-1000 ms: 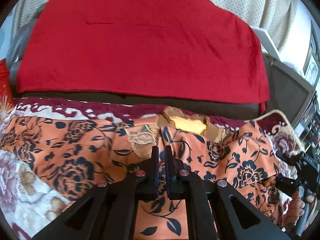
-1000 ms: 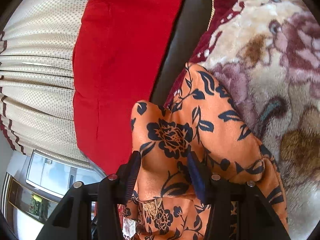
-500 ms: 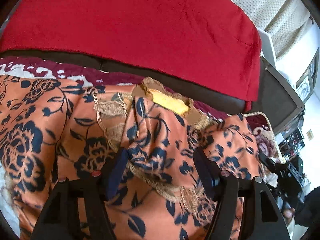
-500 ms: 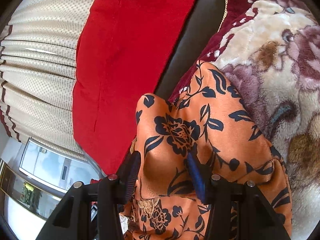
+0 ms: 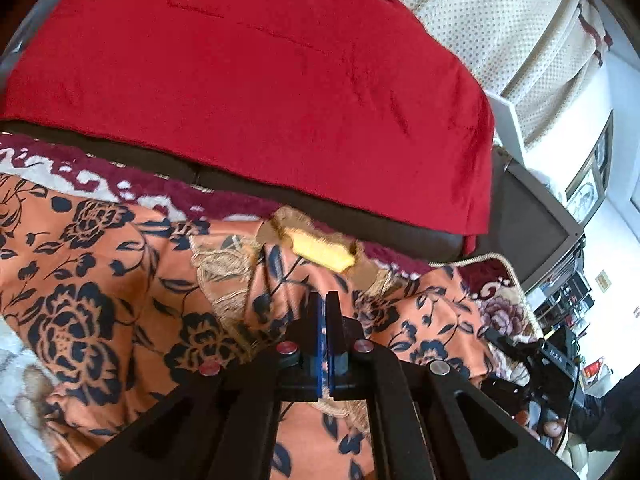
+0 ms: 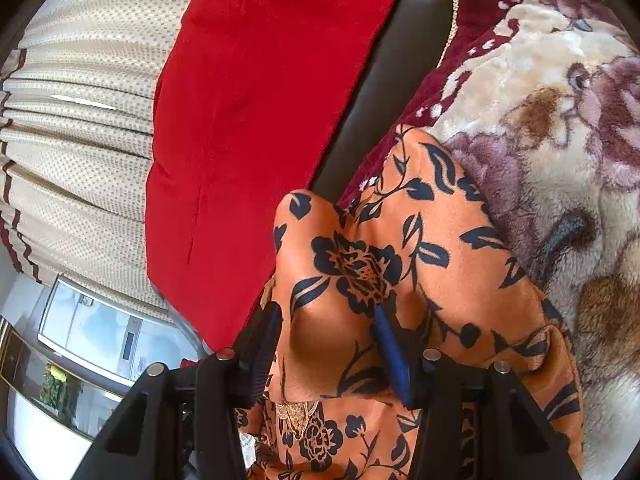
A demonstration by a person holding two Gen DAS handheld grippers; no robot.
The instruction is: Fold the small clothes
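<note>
Now that the left gripper has just snapped its jaws together after standing wide half a second ago, the orange flowered garment is pinched by a thin ridge of cloth near its neckline, just below the yellow label that lies ahead of the fingertips. A second ago those jaws were also pressed together further down on the cloth, so this reads as a re-grip closer to the collar, probably to get a firmer hold before lifting or turning an edge over. The garment lies spread on the flowered blanket, reaching left and right of the left gripper and bunching under it.

The right gripper stands half spread as it did before, with a raised hump of the same garment between its fingers; whether the pads truly press it I cannot tell. In the left view it sits off to the right, in the person's hand.

Counted: one garment, one yellow label, two grippers, one blanket, one red cloth over the dark sofa back beyond, and one pale curtain behind that.
</note>
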